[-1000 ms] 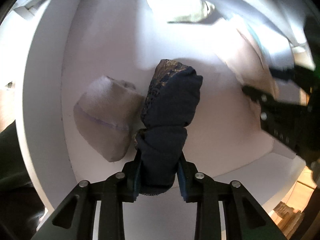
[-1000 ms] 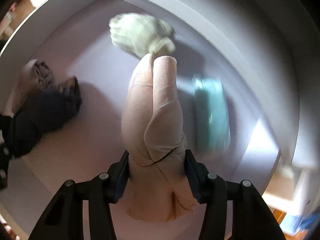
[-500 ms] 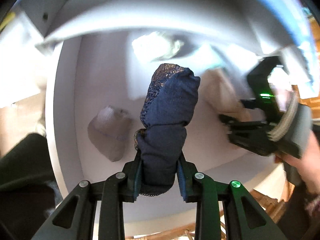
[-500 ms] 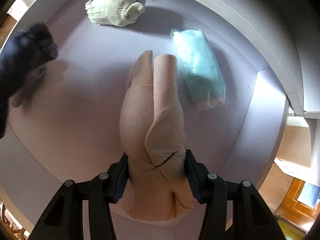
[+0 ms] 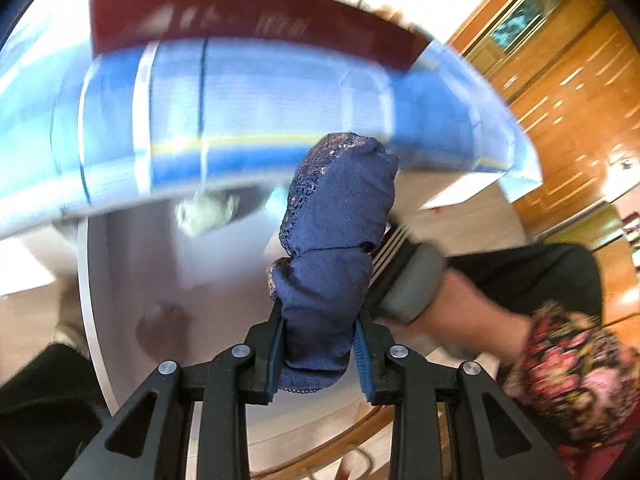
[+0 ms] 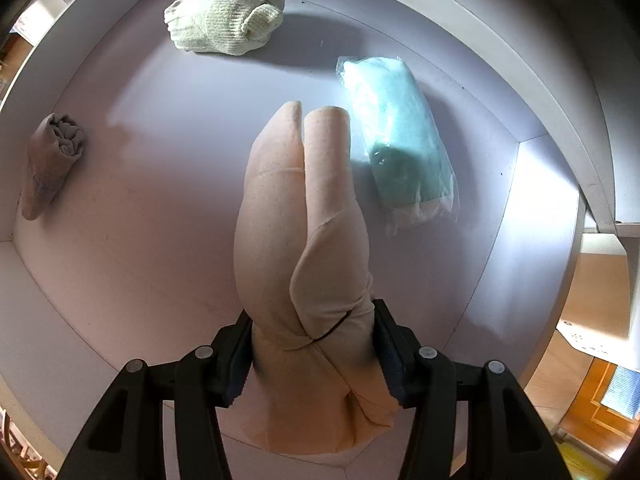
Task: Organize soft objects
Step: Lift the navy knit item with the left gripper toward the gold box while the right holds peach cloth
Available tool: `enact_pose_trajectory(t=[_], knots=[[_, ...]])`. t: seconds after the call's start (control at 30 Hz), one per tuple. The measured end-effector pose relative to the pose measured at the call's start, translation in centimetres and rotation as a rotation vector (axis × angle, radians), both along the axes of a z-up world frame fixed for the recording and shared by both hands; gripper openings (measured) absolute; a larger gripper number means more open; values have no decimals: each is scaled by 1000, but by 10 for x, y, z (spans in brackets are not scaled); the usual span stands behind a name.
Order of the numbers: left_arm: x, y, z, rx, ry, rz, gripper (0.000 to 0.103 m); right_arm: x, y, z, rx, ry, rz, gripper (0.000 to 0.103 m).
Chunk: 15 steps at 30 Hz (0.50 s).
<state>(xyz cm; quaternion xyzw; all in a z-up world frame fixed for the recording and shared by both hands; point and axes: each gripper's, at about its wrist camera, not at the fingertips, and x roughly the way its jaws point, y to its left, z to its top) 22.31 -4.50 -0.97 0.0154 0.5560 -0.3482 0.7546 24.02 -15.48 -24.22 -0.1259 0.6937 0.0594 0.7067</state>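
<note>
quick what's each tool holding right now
Left tool: closed on a navy cloth bundle.
Right tool: closed on a beige cloth bundle.

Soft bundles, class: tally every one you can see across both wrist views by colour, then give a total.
Navy blue: 1, the navy bundle in the left tongs
Peach: 1, the peach bundle in the right tongs
Cream: 1, the knit glove
Teal: 1, the bagged roll
Taupe: 1, the rolled sock
Total: 5

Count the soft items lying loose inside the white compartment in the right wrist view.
3: a cream knit glove at the back, a bagged teal cloth on the right, and a rolled taupe bundle at left. Others may hide behind the held beige garment.
</note>
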Motion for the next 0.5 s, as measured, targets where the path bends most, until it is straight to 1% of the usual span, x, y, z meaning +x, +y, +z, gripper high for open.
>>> enact_pose_trajectory(t=[0.03,0.07,0.1,0.2,0.3,0.33,0.4,0.43,0.47,0.5], knots=[[1,-3,6,-16,-11,-1,30,0,1,0,0,1,1,55],[4,-4,21,-39,-29,-4,30,0,0,0,1,0,1,55],[8,-17,29,-50,-40,-2,30,1,-1,-1,2,0,0,55],[19,-20,64,-102,-79,6,30,-1,-2,2,5,0,-2,55],[35,-23,89,-142,-106,29,30,0,-3,2,7,1,-3,55],[43,-23,100,-148,-121,46,30,-4,-1,7,7,1,-3,55],[64,-24,118,-152,-146,80,30,-3,-1,7,9,2,-5,55],[72,-24,120,-149,-154,96,30,-4,-1,8,9,2,-5,55],[86,-23,129,-145,-163,132,30,-3,-1,8,11,2,-7,55],[99,-25,128,-142,-165,159,30,-3,-1,8,9,2,-8,55]])
